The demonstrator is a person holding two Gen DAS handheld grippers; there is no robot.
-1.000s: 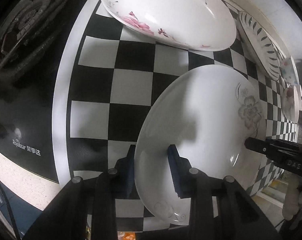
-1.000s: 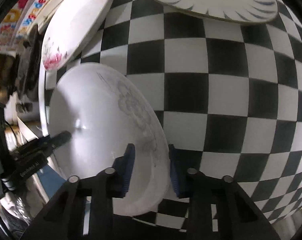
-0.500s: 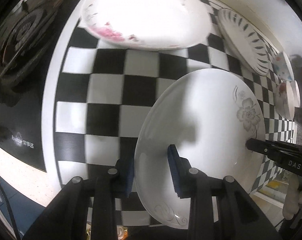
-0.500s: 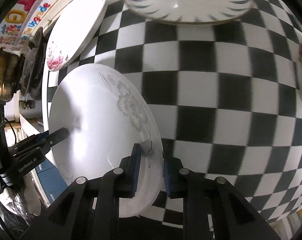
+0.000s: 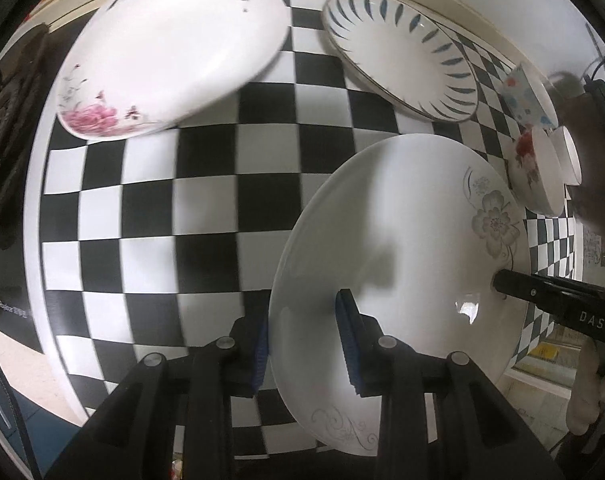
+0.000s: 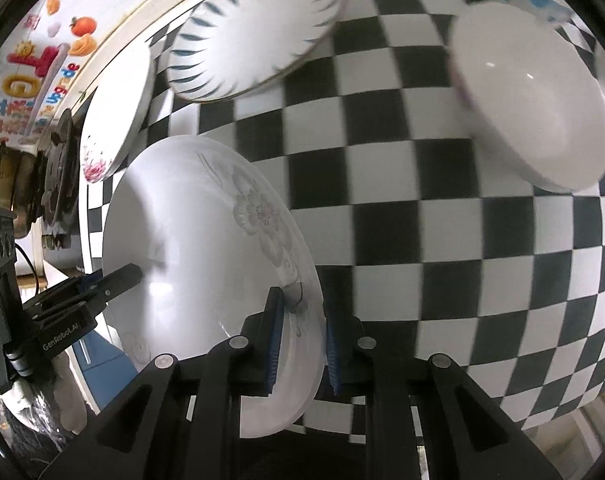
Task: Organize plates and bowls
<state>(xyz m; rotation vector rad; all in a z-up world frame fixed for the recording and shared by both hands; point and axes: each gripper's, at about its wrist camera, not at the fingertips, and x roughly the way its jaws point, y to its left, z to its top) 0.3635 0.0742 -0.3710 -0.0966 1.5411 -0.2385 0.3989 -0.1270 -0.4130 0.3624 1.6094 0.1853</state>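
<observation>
— What's different from a second ago?

— The grey-flower plate [image 5: 402, 240] is being carried along above the checkered cloth [image 5: 206, 216]. A second back the left-hand view showed mostly the pink-flower plate [image 5: 170, 56]; now the blue-leaf plate [image 5: 402, 52] and the two small bowls [image 5: 534, 168] at the far end have come fully into sight. The right gripper [image 6: 300, 336] has also just been closing its jaws further on the rim, which sits between the blue pads.

— So what does that mean for the tidying?

— I'd judge the plate is on its way to be stacked with another, though which one I can't say yet.

— And the grips?

— Both clenched on it. The left gripper [image 5: 302, 344] has one pad inside the plate and one behind the rim on the near edge. The right one pinches the opposite rim by the flower stem. The plate hangs between them, clear of the cloth, slightly tilted.
</observation>
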